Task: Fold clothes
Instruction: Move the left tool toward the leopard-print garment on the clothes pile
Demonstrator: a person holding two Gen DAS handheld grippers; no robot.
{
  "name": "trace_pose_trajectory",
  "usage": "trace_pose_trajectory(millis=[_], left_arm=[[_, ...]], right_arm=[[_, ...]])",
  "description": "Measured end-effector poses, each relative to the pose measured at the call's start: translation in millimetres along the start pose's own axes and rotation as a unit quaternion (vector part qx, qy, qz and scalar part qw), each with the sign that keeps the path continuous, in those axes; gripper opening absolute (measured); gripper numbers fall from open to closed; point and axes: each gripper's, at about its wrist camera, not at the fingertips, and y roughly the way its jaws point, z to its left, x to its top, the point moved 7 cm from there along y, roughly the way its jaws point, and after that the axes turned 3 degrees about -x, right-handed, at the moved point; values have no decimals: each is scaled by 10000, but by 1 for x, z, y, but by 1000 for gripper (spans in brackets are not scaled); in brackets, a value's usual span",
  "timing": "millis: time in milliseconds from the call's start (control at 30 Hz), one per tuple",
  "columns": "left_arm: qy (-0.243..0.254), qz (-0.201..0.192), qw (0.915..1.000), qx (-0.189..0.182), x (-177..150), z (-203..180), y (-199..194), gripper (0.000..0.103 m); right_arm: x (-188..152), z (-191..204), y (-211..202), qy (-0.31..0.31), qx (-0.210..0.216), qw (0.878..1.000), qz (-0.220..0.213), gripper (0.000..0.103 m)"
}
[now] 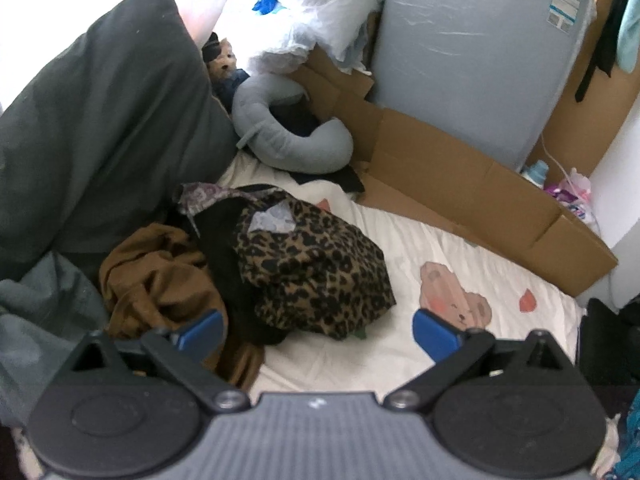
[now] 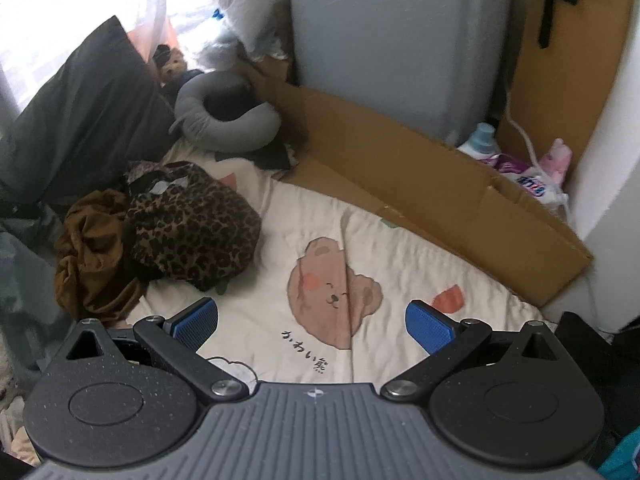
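Left wrist view: a bed (image 1: 360, 240) under a cream sheet with a bear print (image 1: 456, 296) fills the scene. Far right, a grey mattress (image 1: 472, 64) stands upright behind flattened cardboard (image 1: 460, 184). A dark pillow (image 1: 100, 120) leans at far left, with a grey neck cushion (image 1: 288, 136) beside it. Clothes lie heaped on the bed's left side: a leopard garment (image 1: 316, 268) on top, touching a brown garment (image 1: 160, 280) to its left. Both the left gripper (image 1: 318, 330) and the right gripper (image 2: 312, 324) hang above the sheet, fingers released and empty.
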Motion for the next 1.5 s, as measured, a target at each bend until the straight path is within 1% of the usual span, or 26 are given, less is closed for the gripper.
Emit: trace_pose_trajectory(millis=[33, 100, 167, 267, 367, 467, 567, 733, 867, 967, 1067, 1133, 1167, 1233, 1267, 1333, 1400, 1433, 1467, 1500], left_arm=[[4, -33, 10000, -5, 1, 1, 5, 99], [18, -105, 9999, -25, 3, 3, 16, 92], [12, -116, 9999, -87, 4, 5, 28, 90], [-2, -101, 9999, -138, 5, 7, 46, 88], [46, -173, 9997, -173, 7, 8, 61, 87], [38, -208, 9995, -250, 9, 6, 79, 85], [66, -216, 9992, -328, 12, 2, 99, 80], [199, -315, 9986, -367, 19, -8, 129, 78], [193, -332, 9986, -369, 24, -13, 154, 77], [126, -376, 9986, -337, 27, -13, 169, 77], [265, -364, 9986, -261, 26, -17, 188, 77], [297, -322, 9988, -235, 22, -17, 204, 75], [316, -310, 9988, -218, 19, -16, 211, 71], [405, -378, 9983, -154, 14, -14, 222, 68], [446, -425, 9980, -131, 11, -13, 227, 64], [464, -444, 9979, -97, 5, -9, 235, 53], [511, -501, 9974, -7, 2, -8, 238, 24], [541, -538, 9971, 51, 1, -8, 239, 18], [571, -575, 9967, 108, 0, -8, 239, 10], [578, -614, 9963, 133, -1, -8, 239, 6]], right_arm=[[0, 2, 4, -46, 31, 10000, 15, 103], [-1, 5, 13, -147, 93, 9998, 27, 103], [-2, 8, 21, -180, 190, 9997, 38, 103], [-3, 10, 32, -178, 311, 9993, 49, 103], [-3, 11, 44, -162, 364, 9992, -11, 103], [-5, 8, 58, -38, 393, 9990, -200, 103], [-13, 5, 76, 197, 523, 9982, -195, 103], [-31, 13, 104, 106, 503, 9985, -182, 103], [-41, 16, 116, 35, 476, 9984, -311, 103], [-47, 13, 125, 82, 431, 9983, -373, 103], [-54, 7, 138, 129, 406, 9985, -354, 103], [-60, 5, 147, 100, 414, 9984, -376, 103], [-64, 4, 152, 83, 424, 9983, -383, 103], [-72, 2, 161, 59, 428, 9983, -399, 103], [-76, 2, 166, 59, 410, 9983, -407, 103], [-84, 0, 176, 59, 372, 9984, -423, 103], [-92, 1, 183, 83, 337, 9986, -411, 103], [-95, 2, 186, 99, 330, 9988, -356, 103], [-98, 2, 189, 114, 322, 9990, -301, 103], [-101, 4, 192, 104, 326, 9991, -260, 103]])
